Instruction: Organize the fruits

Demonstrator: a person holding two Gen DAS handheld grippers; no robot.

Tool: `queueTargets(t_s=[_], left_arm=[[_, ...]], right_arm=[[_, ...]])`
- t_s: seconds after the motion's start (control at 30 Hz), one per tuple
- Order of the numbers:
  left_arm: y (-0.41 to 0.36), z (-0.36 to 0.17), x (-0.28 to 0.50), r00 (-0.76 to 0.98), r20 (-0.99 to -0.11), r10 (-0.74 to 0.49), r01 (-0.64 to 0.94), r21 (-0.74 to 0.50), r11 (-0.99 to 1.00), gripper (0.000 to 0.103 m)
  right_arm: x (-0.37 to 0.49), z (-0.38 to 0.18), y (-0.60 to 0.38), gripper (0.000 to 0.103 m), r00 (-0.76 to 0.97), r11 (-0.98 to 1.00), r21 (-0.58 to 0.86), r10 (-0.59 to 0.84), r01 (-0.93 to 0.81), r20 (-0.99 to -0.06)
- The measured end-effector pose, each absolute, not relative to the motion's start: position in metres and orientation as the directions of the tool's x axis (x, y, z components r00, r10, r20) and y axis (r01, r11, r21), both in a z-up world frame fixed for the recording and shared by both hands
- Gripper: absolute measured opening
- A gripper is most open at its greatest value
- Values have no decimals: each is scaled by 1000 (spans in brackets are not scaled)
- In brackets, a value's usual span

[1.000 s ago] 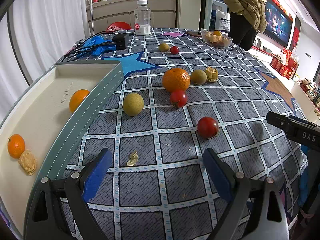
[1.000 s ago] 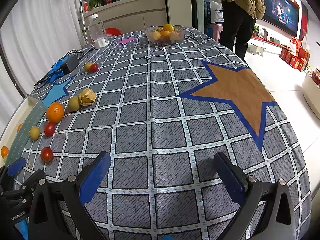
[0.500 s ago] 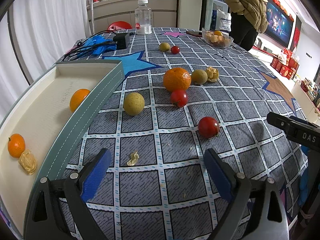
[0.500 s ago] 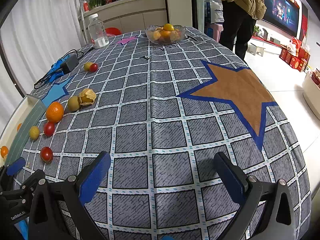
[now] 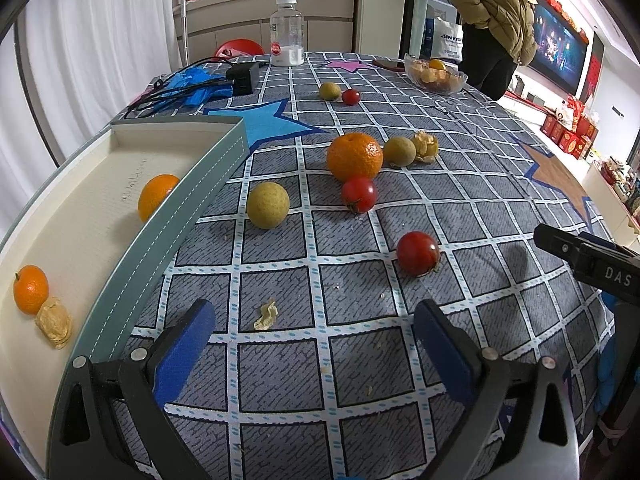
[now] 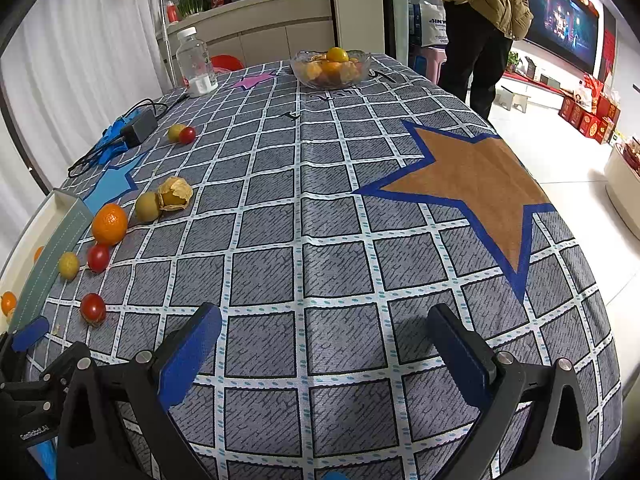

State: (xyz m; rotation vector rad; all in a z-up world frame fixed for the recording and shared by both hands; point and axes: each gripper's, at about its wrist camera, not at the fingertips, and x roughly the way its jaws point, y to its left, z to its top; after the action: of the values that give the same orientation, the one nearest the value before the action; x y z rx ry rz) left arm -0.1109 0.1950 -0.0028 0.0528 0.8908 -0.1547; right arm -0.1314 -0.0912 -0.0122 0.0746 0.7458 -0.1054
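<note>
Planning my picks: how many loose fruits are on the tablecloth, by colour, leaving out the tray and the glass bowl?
Red tomatoes: 3
Yellow-green round fruits: 3
Orange: 1
Husked fruit: 1
Total: 8

Place: a home living room is suggested.
Evidence: wall television point(image 5: 560, 46), curtains point(image 5: 80, 60), cabinet counter point(image 6: 256, 16), tablecloth point(image 6: 340, 240).

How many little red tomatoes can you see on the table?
3. The nearest tomato sits alone on the cloth, another tomato touches the big orange, and the far tomato lies beside a yellow-green fruit. The glass bowl might hide more.
</note>
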Motion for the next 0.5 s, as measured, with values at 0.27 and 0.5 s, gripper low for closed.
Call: queueTargets(t_s=[0.27,0.5], left_arm=[[195,-3,-111,618,-778,-112,156,-18,988,100],[195,-3,-111,619,-778,-112,156,-19,988,100]], right_arm=[[-131,-12,-91,103,729,992,30,-70,122,-680],[-131,-12,-90,103,729,992,29,-70,122,-680]])
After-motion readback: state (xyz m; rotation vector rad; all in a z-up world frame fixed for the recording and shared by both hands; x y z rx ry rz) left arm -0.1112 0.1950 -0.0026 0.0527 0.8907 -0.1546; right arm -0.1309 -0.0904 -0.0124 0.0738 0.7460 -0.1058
